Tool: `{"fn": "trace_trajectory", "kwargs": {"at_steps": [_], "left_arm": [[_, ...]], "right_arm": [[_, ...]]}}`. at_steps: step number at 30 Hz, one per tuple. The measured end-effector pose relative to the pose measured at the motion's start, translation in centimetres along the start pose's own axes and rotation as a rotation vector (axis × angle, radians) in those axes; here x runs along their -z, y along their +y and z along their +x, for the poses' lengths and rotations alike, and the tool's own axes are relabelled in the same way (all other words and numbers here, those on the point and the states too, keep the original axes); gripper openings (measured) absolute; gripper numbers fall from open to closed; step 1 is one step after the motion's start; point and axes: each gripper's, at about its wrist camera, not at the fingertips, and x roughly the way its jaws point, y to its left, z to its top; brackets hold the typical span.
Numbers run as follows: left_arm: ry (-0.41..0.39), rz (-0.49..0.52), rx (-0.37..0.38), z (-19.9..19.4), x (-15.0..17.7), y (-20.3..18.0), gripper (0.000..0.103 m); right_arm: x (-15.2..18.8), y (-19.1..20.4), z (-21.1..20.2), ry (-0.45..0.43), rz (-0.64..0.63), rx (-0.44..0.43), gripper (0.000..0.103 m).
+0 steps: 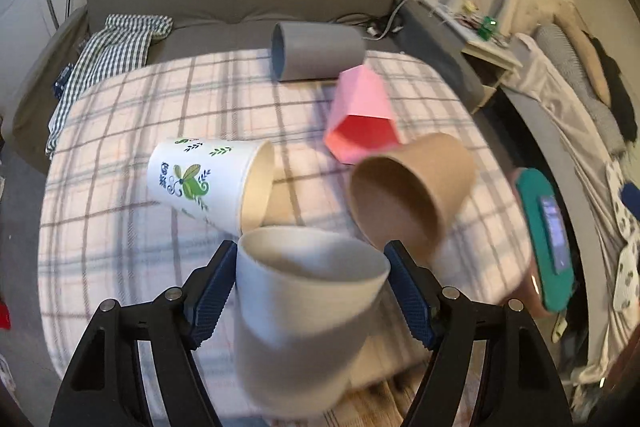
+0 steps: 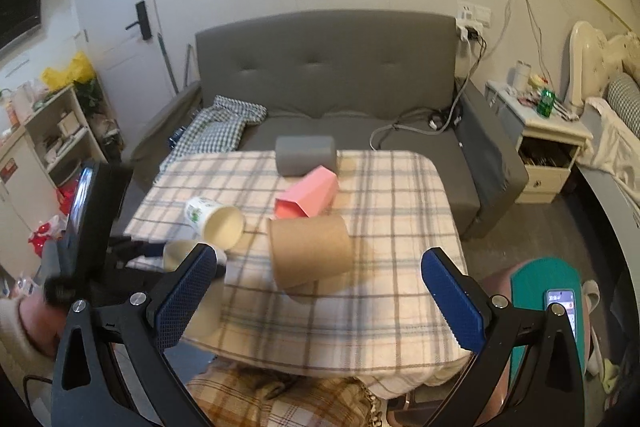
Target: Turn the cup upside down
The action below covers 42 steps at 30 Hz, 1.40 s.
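My left gripper is shut on a plain white paper cup and holds it above the table's near edge, mouth up and tilted away; the cup also shows in the right wrist view. On the plaid cloth lie a white cup with green leaf print, a brown paper cup, a pink faceted cup and a grey cup, all on their sides. My right gripper is open and empty, above the table's near edge.
The plaid-covered table stands in front of a grey sofa with a checked cloth and cables. A teal stool with a phone is at the right. A nightstand and shelves flank the room.
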Motion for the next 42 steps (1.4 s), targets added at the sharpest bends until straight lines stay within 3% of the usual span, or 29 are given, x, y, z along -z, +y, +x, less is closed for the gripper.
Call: {"fn": "trace_trajectory", "kwargs": {"at_steps": [8,16,22,29,34,38,42], "left_arm": [[-0.010,0.037,0.000,1.8,0.4,0.1,0.077],[-0.140,0.067,-0.003,-3.3,1.0,0.4,0.081],[-0.306,0.086,-0.080,-9.6,3.0,1.1,0.088],[-0.390,0.046,-0.158,-13.9,6.3,4.6,0.091],[-0.429,0.037,-0.271,-14.6,8.5,7.2,0.092],[-0.422,-0.015,-0.298,-13.7,9.6,9.3,0.092],[-0.417,-0.086,-0.321,-12.2,10.6,11.2,0.092]], "right_arm": [[0.6,-0.2,2.7,0.055,0.004,0.022,0.103],[0.8,1.6,1.5,0.029,-0.027,0.023,0.103],[1.2,3.7,-0.6,-0.015,-0.042,0.036,0.103],[2.9,7.3,-1.1,-0.051,-0.031,0.052,0.103],[5.0,10.4,0.6,-0.078,0.020,0.021,0.103],[6.9,12.8,3.1,-0.080,0.018,0.009,0.103],[7.6,13.8,6.5,-0.021,0.050,0.007,0.103]]}}
